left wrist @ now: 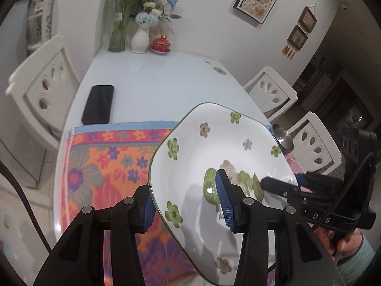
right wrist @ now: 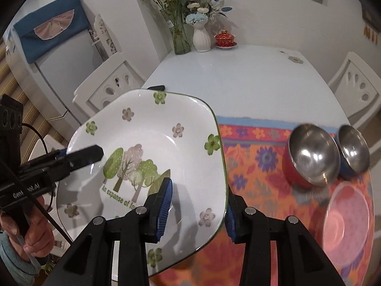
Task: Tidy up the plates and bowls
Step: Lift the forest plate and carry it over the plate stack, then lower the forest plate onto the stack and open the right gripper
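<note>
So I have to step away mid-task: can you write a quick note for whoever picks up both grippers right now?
Left gripper: clamped on one rim of the square white flower-and-tree plate.
Right gripper: clamped on the opposite rim; the plate is held between both, tilted, above the orange floral cloth.
On the cloth to the right: red-sided steel bowl, blue-sided steel bowl touching it, pink round plate nearer.
Done: nothing stacked yet, as far as shown.
Left: set the square plate down, group plates and bowls.
</note>
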A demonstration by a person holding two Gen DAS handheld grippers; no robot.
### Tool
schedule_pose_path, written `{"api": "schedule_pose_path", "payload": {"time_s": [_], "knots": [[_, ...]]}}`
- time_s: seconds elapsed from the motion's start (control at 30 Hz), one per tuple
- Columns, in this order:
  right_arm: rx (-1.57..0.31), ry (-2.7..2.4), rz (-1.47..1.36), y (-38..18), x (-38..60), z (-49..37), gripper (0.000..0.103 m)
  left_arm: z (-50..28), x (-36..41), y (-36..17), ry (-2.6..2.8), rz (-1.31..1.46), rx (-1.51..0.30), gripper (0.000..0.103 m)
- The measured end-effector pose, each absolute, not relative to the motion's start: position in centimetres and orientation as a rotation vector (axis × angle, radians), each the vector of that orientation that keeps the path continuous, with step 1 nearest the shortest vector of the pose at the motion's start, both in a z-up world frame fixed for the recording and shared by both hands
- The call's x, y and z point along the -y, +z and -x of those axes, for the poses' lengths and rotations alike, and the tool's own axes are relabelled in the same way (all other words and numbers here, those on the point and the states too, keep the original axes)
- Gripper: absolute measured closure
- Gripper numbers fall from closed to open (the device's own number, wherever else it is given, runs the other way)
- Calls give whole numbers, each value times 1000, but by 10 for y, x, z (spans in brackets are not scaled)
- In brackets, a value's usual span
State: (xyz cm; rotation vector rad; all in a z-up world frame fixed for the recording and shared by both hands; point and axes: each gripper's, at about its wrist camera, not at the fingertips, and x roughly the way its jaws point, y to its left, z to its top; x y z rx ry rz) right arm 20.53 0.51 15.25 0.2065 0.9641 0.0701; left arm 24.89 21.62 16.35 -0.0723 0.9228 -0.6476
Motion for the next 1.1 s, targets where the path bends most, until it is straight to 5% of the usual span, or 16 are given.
{"api": "schedule_pose_path", "payload": {"time_s": [0.73,1.1], "knots": [[-1141,199,-179,100,-101,-27,64,-66,-291,103,-512,62,-1101,61],[-1220,206,-127,67,-105,-3,64,-34,-293,69,-460,102,-1153,61]]}}
